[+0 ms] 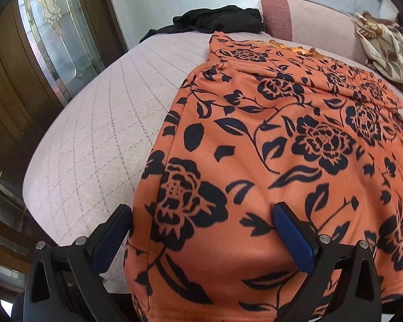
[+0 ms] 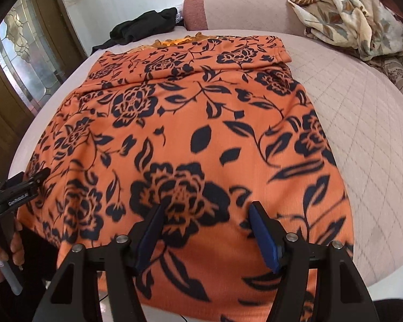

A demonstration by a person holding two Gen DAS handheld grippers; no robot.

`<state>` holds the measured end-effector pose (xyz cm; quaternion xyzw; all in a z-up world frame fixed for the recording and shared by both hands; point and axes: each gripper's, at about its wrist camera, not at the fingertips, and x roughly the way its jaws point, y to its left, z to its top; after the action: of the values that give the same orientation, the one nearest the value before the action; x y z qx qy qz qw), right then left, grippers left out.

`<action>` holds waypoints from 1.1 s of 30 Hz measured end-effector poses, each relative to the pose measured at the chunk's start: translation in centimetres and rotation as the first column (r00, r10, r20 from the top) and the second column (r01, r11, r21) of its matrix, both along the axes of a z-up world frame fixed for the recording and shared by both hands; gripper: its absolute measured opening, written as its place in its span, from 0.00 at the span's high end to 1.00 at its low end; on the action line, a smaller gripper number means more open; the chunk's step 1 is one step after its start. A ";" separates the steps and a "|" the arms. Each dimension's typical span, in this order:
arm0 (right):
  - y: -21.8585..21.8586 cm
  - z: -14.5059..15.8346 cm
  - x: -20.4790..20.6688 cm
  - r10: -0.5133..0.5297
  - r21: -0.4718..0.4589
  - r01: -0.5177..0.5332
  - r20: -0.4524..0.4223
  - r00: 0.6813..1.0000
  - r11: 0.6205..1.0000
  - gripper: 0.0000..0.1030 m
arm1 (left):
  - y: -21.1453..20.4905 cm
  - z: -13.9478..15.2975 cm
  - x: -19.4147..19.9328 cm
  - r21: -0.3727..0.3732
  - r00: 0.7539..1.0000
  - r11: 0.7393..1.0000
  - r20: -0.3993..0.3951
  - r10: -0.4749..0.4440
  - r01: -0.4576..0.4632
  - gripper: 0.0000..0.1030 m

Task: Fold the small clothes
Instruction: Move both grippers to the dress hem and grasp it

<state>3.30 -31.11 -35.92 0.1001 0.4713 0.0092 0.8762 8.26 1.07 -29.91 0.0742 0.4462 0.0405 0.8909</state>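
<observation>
Left gripper (image 1: pixel 201 214) was spread wide with nothing in it, fingers straddling the near-left corner of the orange floral garment (image 1: pixel 268 147), so you hadn't grabbed anything yet. That garment lay spread on the quilted cushion (image 1: pixel 94 134), near hem hanging off the front edge, far end already folded over itself. Risk on that side, I'd guess: pinch only the top layer and the bottom one stays behind, so the fold goes crooked. Right gripper (image 2: pixel 209 214) was open a bit less wide, also empty, hovering over the near hem right of the middle, fabric blurry under it. If your two grabs ended up uneven, you'd likely skew the hem or drag the whole thing off the slippery edge. No containers in sight, just a black garment (image 2: pixel 145 24) and a patterned blanket (image 2: pixel 349 16) at the back.
</observation>
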 end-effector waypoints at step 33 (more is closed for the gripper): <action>-12.6 5.9 -5.8 -0.262 0.326 0.244 0.012 0.965 0.913 0.34 | 12.1 3.8 -5.3 -0.103 0.958 0.954 -0.069 0.277 -0.283 0.00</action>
<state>-2.53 -43.70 -30.07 0.3013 0.4220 -0.0247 0.8547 2.98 13.18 -26.11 -0.0387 0.4777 0.1393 0.8665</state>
